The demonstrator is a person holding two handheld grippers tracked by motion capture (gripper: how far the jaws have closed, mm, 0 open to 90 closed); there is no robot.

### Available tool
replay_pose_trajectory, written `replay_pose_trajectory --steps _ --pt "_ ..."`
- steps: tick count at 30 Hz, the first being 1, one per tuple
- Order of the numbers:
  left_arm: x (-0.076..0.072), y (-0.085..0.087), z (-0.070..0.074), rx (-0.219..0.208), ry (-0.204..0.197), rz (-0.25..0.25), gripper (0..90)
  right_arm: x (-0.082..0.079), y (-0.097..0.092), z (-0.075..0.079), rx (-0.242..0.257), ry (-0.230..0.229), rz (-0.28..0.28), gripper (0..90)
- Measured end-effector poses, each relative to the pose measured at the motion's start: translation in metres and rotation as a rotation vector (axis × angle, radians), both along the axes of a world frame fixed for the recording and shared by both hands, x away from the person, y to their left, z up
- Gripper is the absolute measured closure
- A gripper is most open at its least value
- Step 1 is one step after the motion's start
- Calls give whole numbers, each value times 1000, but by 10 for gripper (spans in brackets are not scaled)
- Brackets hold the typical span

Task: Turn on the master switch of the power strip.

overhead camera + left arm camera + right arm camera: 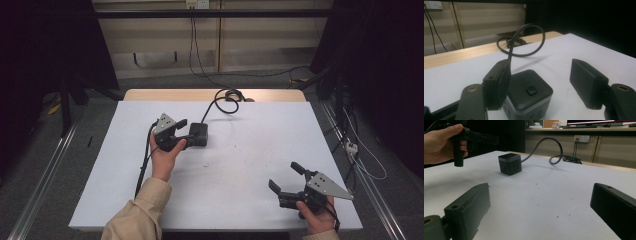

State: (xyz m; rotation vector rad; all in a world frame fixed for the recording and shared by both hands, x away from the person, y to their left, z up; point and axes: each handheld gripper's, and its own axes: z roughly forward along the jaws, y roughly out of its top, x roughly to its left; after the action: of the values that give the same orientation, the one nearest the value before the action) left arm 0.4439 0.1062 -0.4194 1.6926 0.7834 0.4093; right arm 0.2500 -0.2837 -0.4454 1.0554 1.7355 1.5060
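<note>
Left gripper (539,85) stands part open around the black socket cube (530,93), pads not pressing; right gripper (541,212) gapes wide

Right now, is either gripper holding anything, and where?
Nothing held. Left gripper is open around the black power cube, fingers not pressing it. Right gripper is open over the table.

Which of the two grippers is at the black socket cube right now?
The left gripper: its open jaws straddle the socket cube. The right gripper is open too, far off near the table's front edge.
</note>
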Motion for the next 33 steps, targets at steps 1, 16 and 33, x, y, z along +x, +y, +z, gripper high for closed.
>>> replay_pose_trajectory --steps 1,16,33 --pt "1 0 0 -1 0 -2 336 0 0 0 -3 0 0 22" --pt "4 2 -3 -3 12 9 475 0 0 0 -2 1 2 22" --pt "8 -4 6 21 11 -3 581 -1 0 0 -6 -1 1 22"
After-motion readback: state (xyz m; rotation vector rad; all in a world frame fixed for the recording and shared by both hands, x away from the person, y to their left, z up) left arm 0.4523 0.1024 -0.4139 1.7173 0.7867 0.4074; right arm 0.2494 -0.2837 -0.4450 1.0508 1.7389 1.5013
